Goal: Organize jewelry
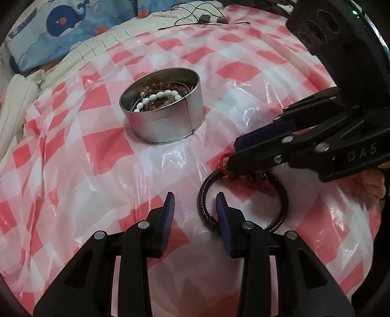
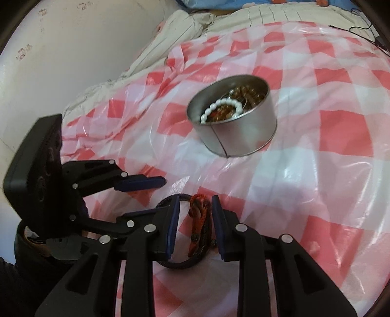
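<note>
A round metal tin (image 1: 168, 122) stands on the checked plastic sheet and holds a white bead bracelet (image 1: 158, 96) over brown beads; it also shows in the right wrist view (image 2: 246, 131). A dark braided bangle (image 1: 243, 202) lies near me with a red cord bracelet (image 1: 224, 161) across it. My left gripper (image 1: 195, 202) is open and empty, its right finger beside the bangle. My right gripper (image 2: 195, 209) is open, its fingers on either side of the red cord bracelet (image 2: 196, 219) and the bangle (image 2: 207, 239). It shows in the left wrist view (image 1: 234, 151).
A pink and white checked plastic sheet (image 1: 85, 151) covers a soft bed. A blue whale-print pillow (image 1: 48, 31) and black cables (image 1: 202, 17) lie at the far edge. A white wall (image 2: 73, 48) is to the left in the right wrist view.
</note>
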A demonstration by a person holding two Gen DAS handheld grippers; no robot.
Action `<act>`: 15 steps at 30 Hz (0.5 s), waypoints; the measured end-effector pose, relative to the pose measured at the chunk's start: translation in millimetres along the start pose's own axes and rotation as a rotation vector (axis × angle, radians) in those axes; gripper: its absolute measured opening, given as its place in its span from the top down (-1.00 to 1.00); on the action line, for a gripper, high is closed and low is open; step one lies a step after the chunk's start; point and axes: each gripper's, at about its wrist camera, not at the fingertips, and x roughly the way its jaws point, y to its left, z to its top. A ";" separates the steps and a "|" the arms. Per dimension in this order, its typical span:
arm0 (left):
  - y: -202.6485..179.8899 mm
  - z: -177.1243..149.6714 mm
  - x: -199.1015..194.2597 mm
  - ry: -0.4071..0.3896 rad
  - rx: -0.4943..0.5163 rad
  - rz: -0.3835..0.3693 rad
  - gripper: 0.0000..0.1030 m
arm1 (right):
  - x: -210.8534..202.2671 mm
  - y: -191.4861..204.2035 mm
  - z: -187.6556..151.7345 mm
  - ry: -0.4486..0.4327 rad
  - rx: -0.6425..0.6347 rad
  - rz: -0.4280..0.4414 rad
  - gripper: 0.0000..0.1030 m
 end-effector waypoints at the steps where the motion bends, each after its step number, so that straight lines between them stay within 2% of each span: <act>1: 1.0 -0.4 0.1 0.000 0.000 -0.001 0.36 | 3.3 0.2 -0.5 0.006 -0.003 -0.006 0.47; 3: 2.5 -0.9 -0.9 -0.002 -0.004 -0.005 0.35 | 12.0 4.0 -1.9 0.032 -0.032 -0.034 0.53; 6: 2.7 -1.0 -0.3 -0.001 -0.008 -0.003 0.34 | 10.2 5.7 -1.0 0.024 -0.046 -0.051 0.83; 11: 1.9 0.8 -4.1 -0.042 0.006 0.010 0.34 | -21.3 -11.3 7.0 -0.094 0.035 -0.011 0.83; 13: -0.9 2.8 -6.3 -0.061 0.019 -0.005 0.34 | -30.0 -21.0 9.1 -0.124 0.074 -0.022 0.83; 15: -3.8 3.5 -1.6 -0.045 0.026 -0.023 0.34 | -33.6 -29.2 10.0 -0.134 0.105 -0.037 0.83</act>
